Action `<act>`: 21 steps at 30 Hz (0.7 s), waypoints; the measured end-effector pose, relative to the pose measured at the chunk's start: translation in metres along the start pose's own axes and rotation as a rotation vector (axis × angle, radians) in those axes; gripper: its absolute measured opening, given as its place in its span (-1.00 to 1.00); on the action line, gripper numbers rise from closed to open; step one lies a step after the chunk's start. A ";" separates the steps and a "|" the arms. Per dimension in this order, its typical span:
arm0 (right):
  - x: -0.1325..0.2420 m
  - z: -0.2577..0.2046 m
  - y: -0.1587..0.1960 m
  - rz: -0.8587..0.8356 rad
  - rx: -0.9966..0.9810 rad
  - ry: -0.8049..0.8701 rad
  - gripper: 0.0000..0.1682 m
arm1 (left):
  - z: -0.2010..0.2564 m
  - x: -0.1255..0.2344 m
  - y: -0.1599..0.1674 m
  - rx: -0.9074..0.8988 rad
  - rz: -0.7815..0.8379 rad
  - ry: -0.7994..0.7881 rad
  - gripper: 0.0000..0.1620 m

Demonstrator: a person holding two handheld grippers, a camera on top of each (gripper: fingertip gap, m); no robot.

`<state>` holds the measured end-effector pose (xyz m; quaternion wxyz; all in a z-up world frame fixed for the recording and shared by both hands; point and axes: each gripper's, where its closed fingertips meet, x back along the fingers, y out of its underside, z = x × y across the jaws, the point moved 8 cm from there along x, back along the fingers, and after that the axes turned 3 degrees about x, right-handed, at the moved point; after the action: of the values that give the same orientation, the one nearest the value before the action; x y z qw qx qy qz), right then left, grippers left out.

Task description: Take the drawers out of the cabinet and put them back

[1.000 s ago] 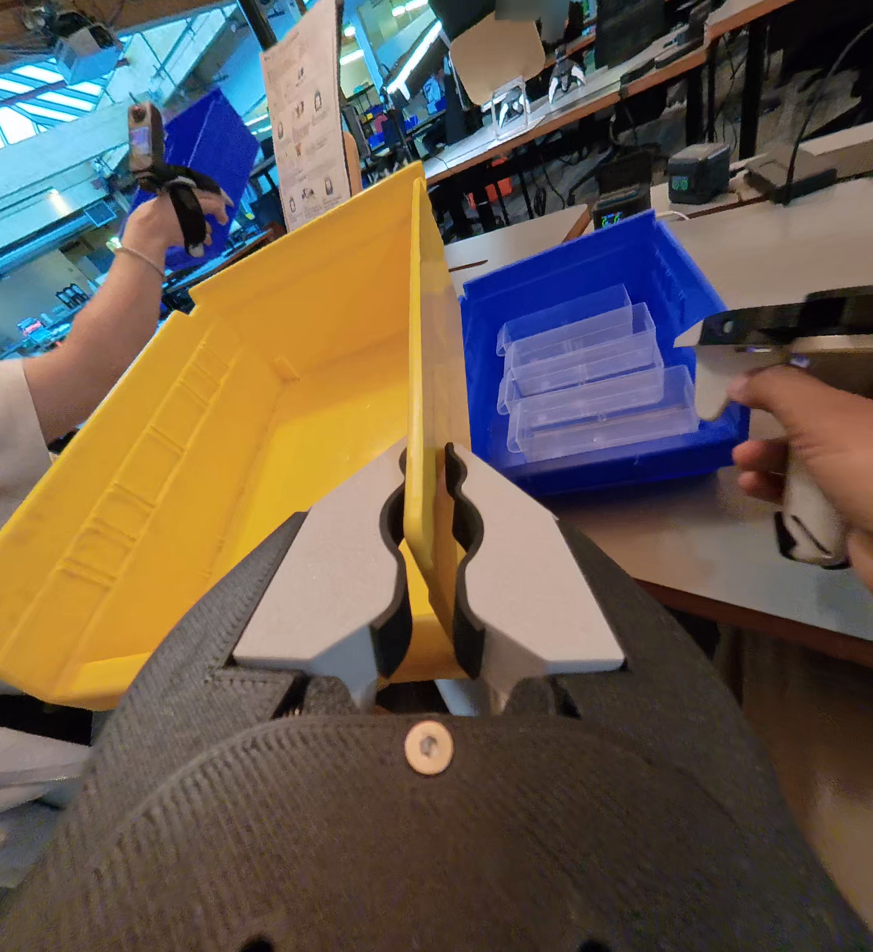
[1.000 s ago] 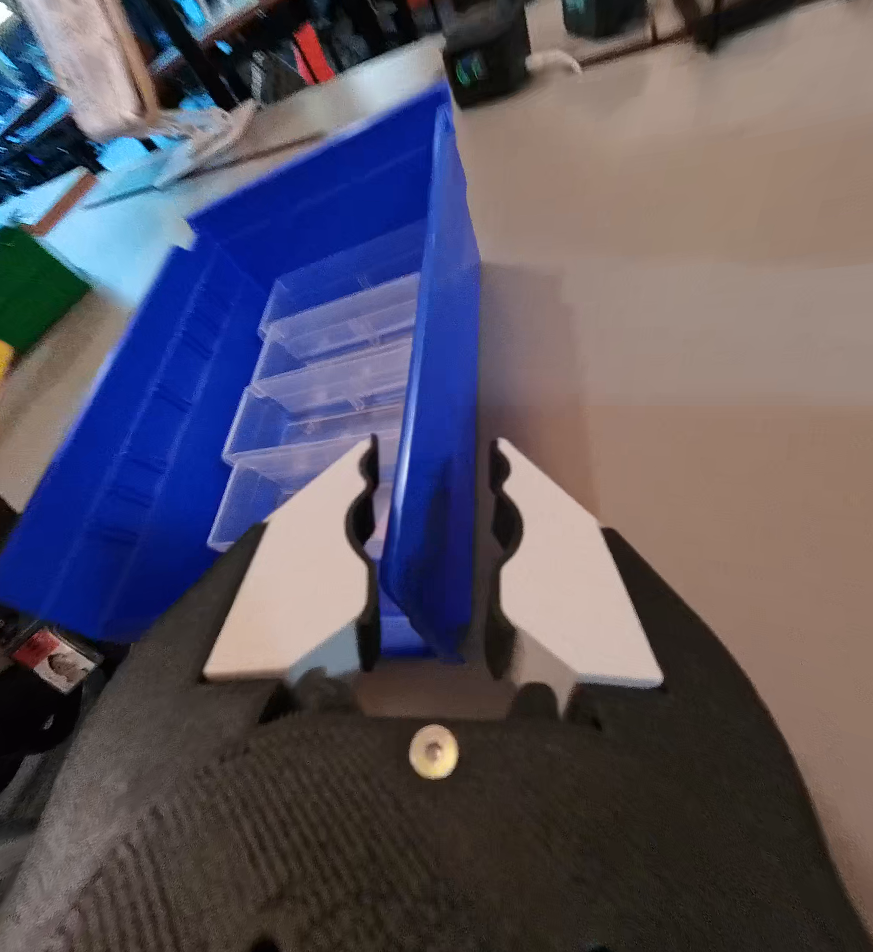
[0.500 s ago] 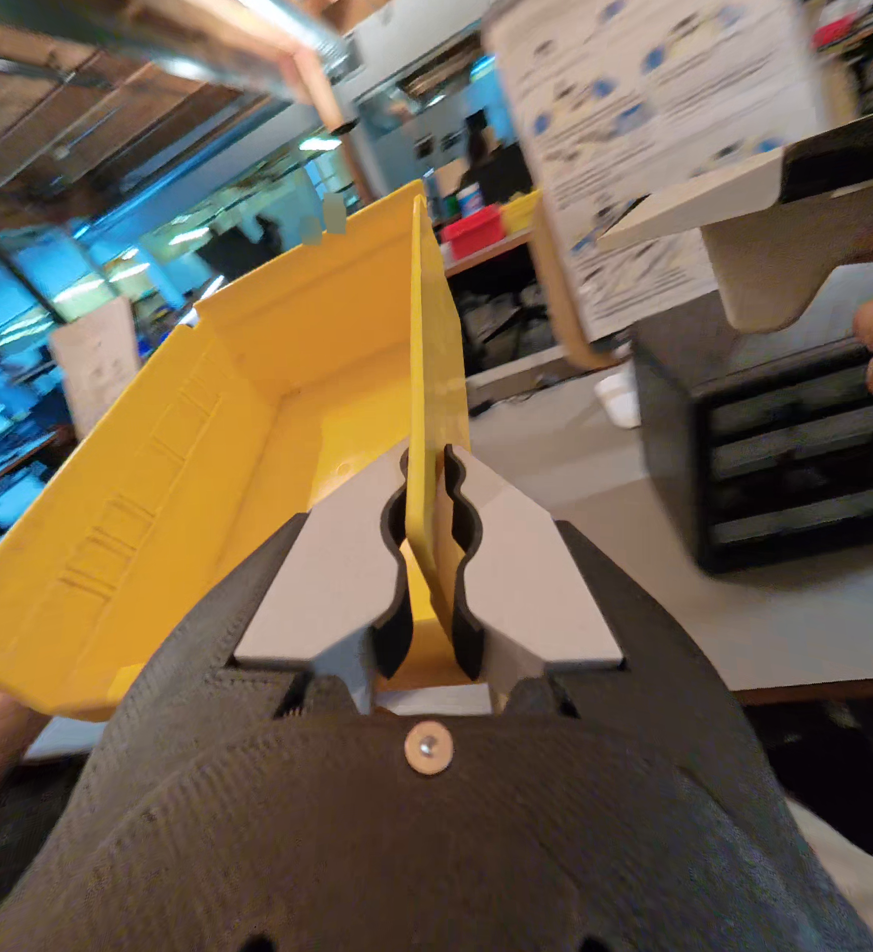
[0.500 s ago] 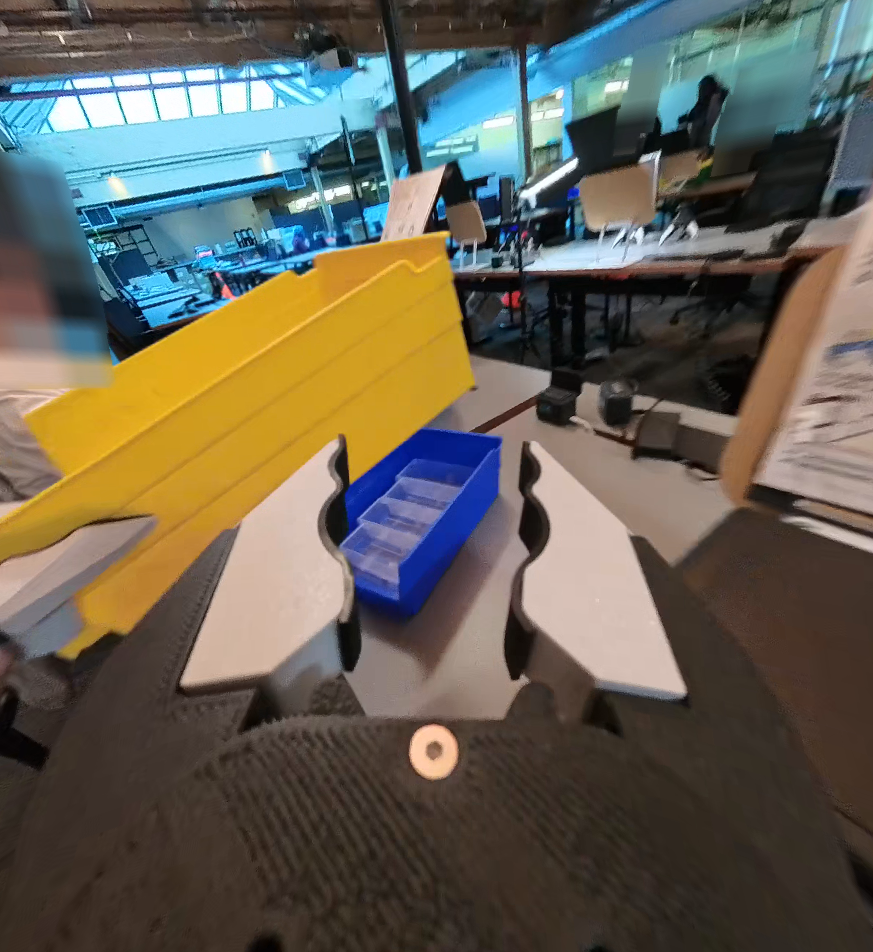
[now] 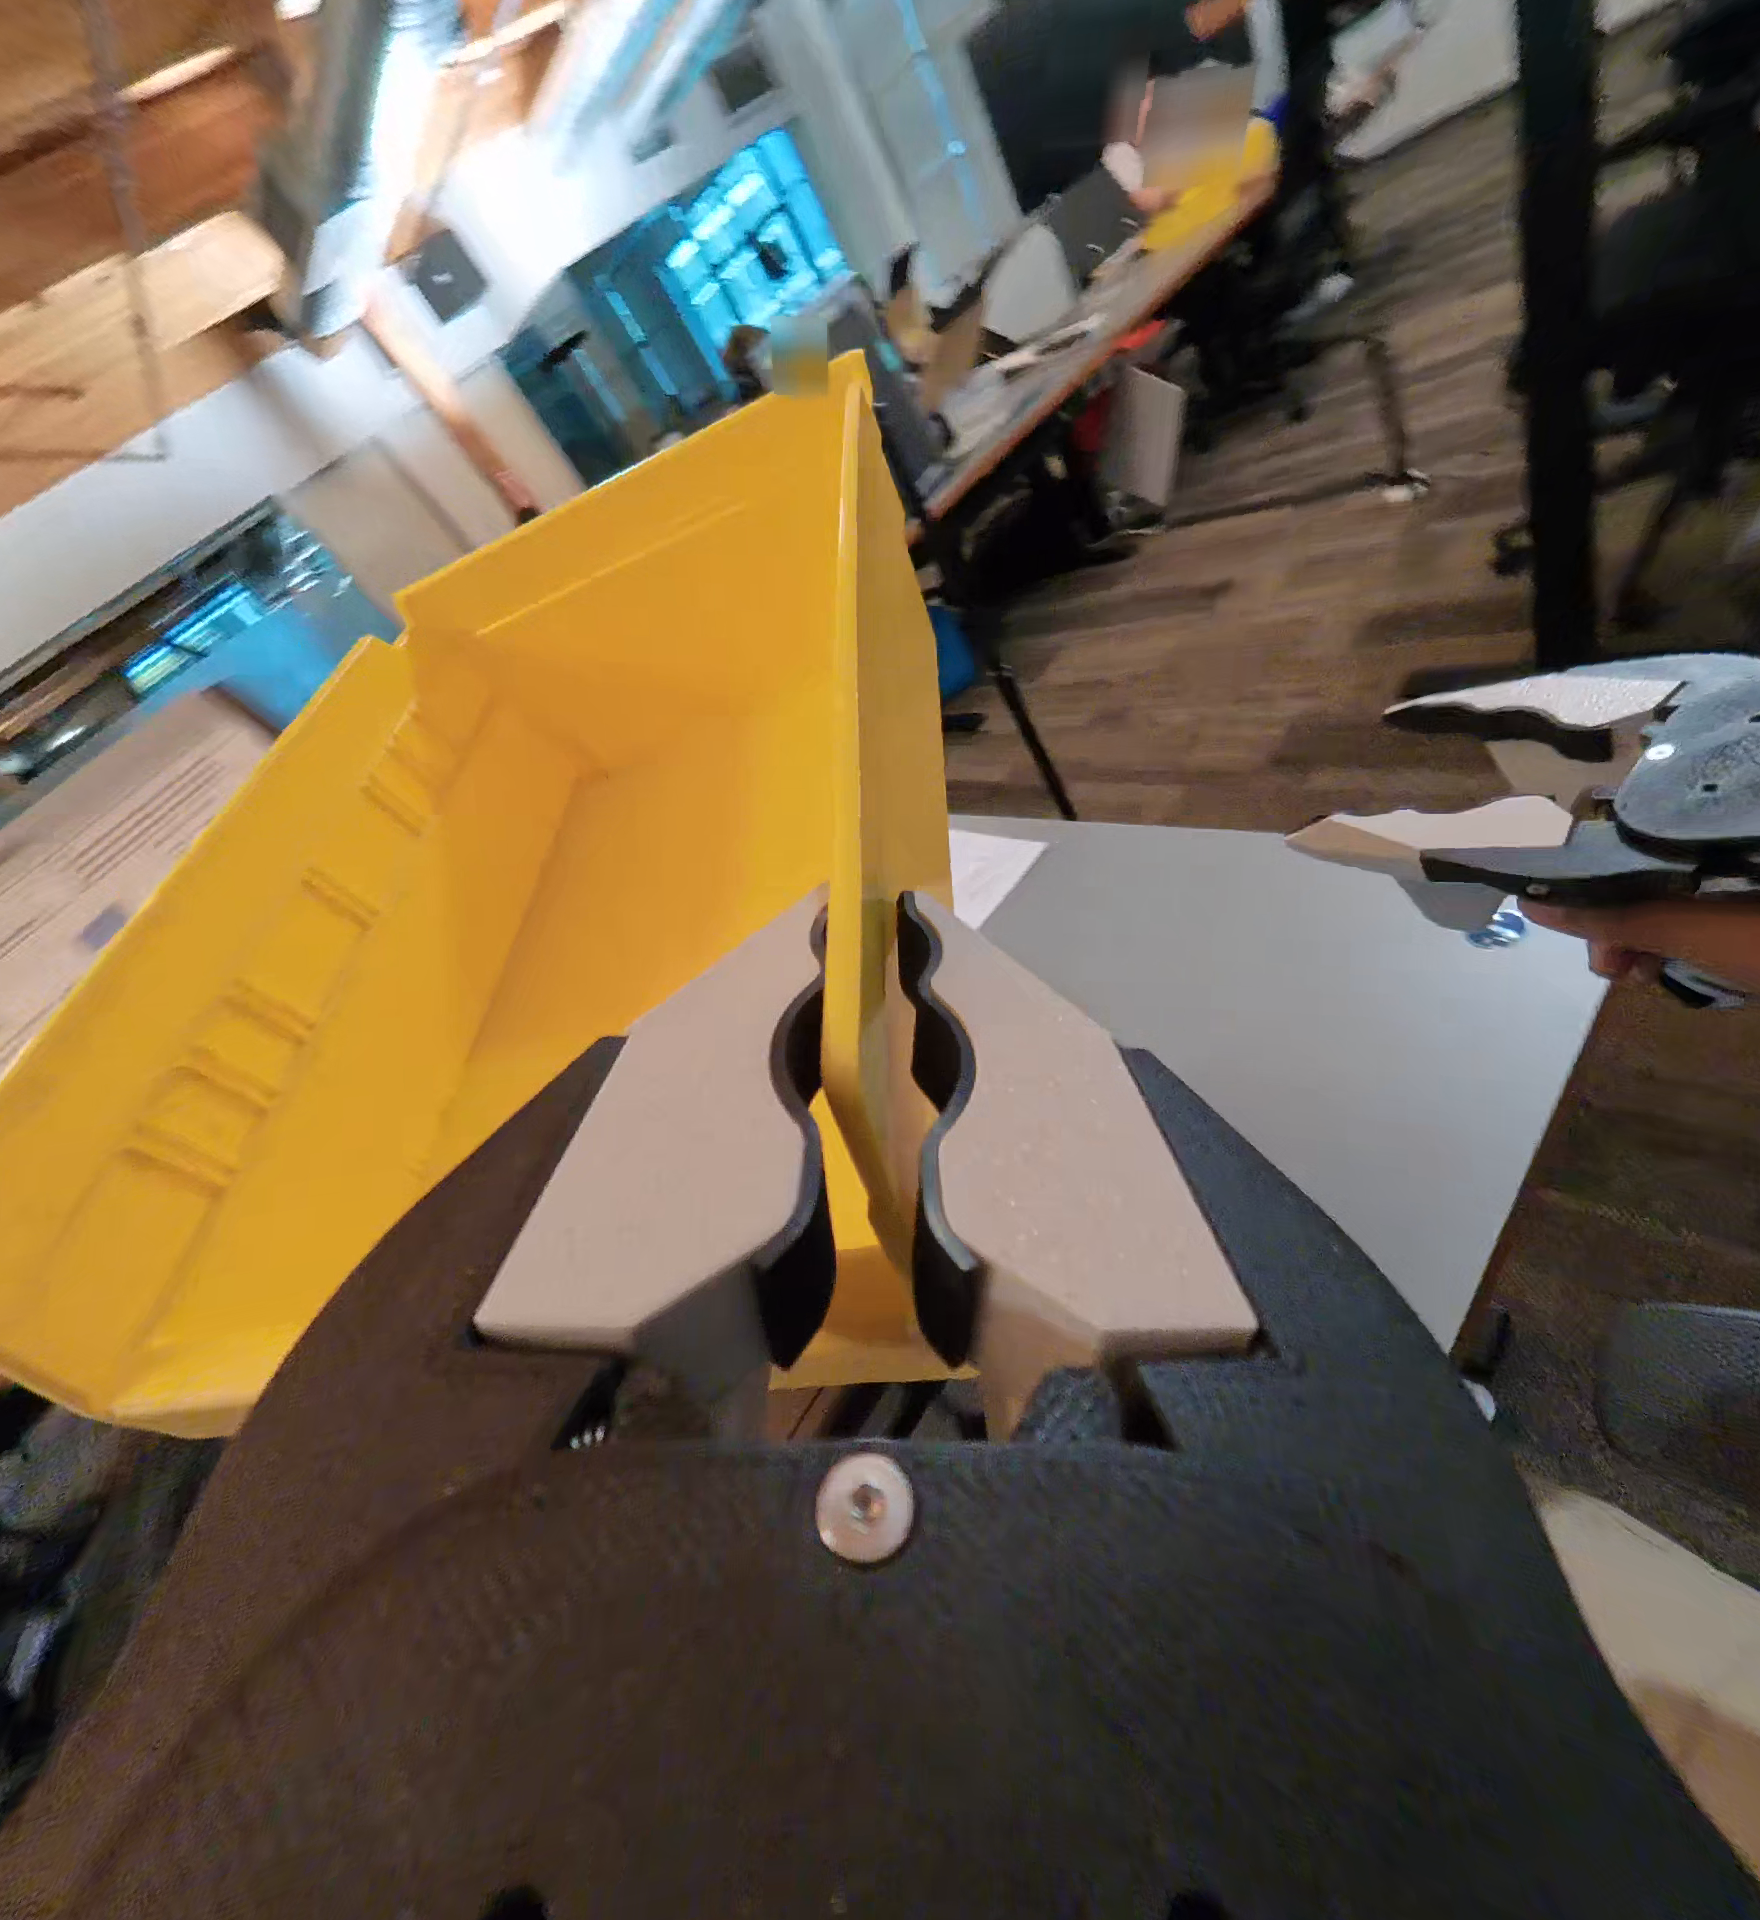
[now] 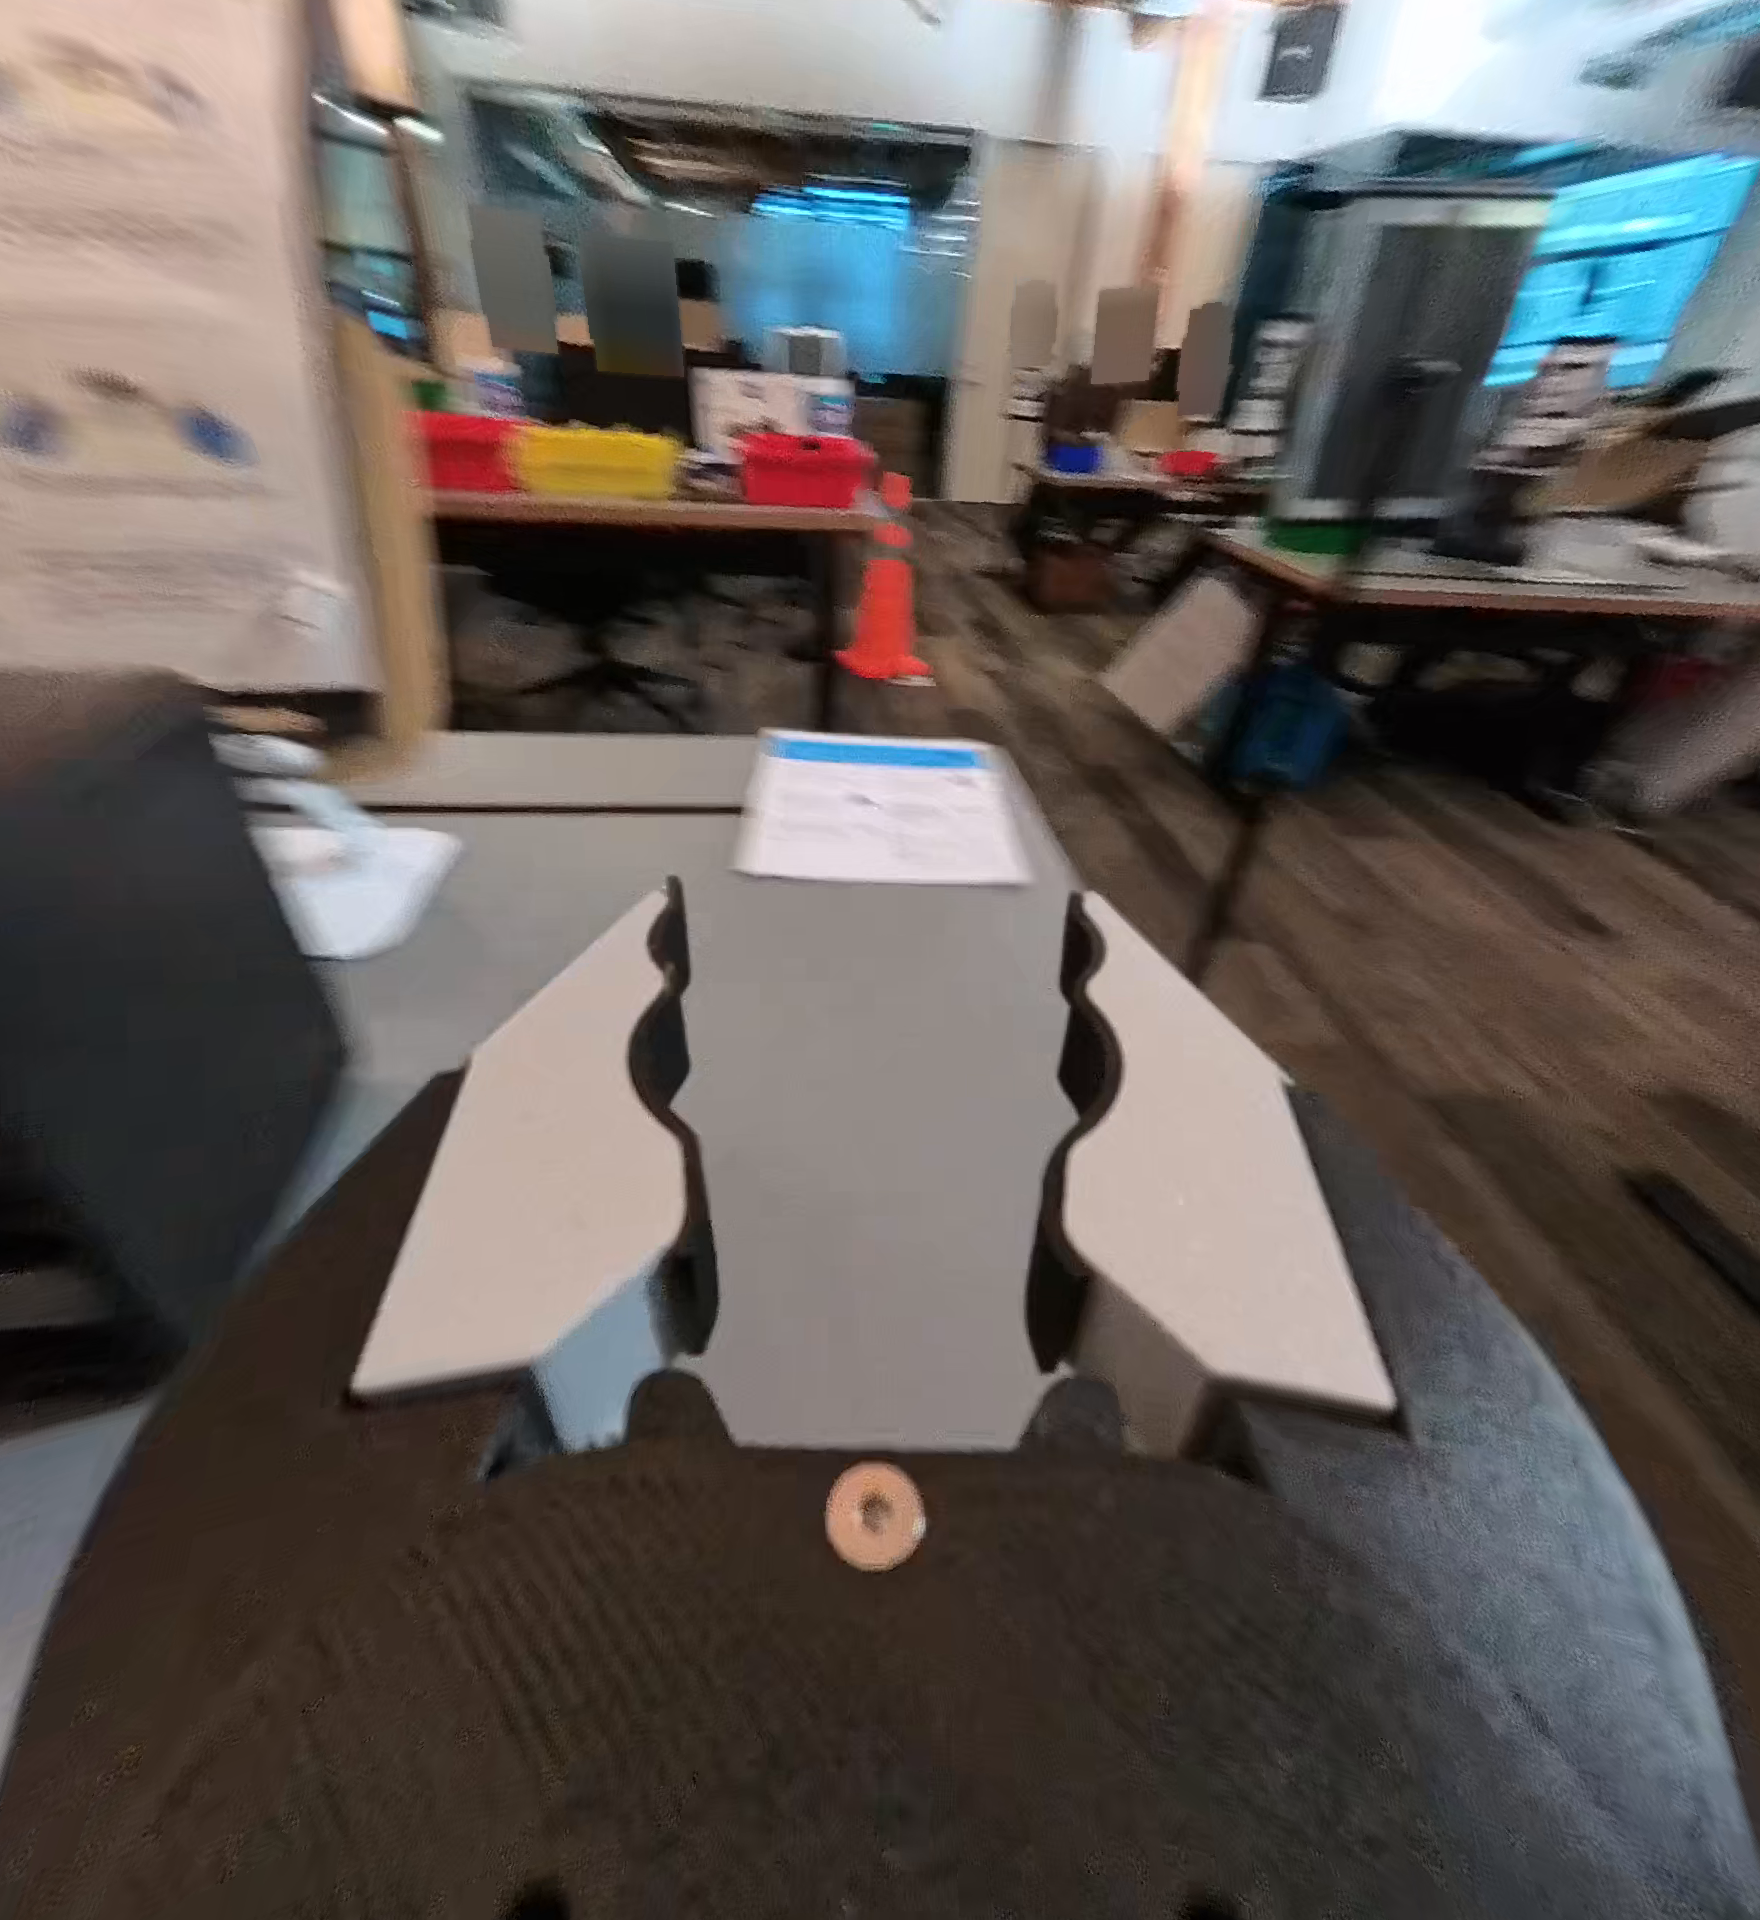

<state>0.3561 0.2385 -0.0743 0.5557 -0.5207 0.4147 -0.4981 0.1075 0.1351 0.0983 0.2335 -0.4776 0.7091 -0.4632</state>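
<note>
My left gripper (image 5: 863, 914) is shut on the right side wall of an empty yellow bin (image 5: 502, 883) and holds it in the air, tilted, above the table's left side. My right gripper (image 6: 871, 904) is open and empty above the grey table (image 6: 855, 1091); it also shows in the left wrist view (image 5: 1364, 779) at the right, held by a hand, jaws apart. The black drawer cabinet (image 6: 97, 987) stands blurred at the left of the right wrist view. The blue bin with the clear drawers is out of view.
A printed sheet (image 6: 881, 810) lies at the table's far end, a white object (image 6: 356, 883) beside the cabinet. A poster board (image 6: 117, 332) stands behind the cabinet. Beyond are wood floor, an orange cone (image 6: 886, 592), other desks with red and yellow bins. The gap from one gripper's tips to the other's is roughly 30 cm.
Both views swung right, away from the blue bin toward the table's far end. My right gripper let go of the blue bin's wall and opened. The left still holds the yellow bin.
</note>
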 end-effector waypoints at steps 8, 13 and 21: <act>0.044 0.098 0.089 -0.068 -0.109 0.324 -0.19 | 0.148 -0.158 0.031 -0.137 -0.058 0.163 -0.98; 0.065 0.111 0.126 -0.119 -0.202 0.353 -0.19 | 0.197 -0.213 0.101 -0.075 -0.162 0.218 -0.97; 0.082 0.105 0.128 -0.106 -0.209 0.329 -0.22 | 0.219 -0.233 0.174 -0.083 -0.198 0.100 -0.97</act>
<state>0.4877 0.1704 -0.1842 0.3963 -0.5085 0.5212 -0.5592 0.2980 0.2685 -0.1816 0.1311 -0.5309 0.6877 -0.4775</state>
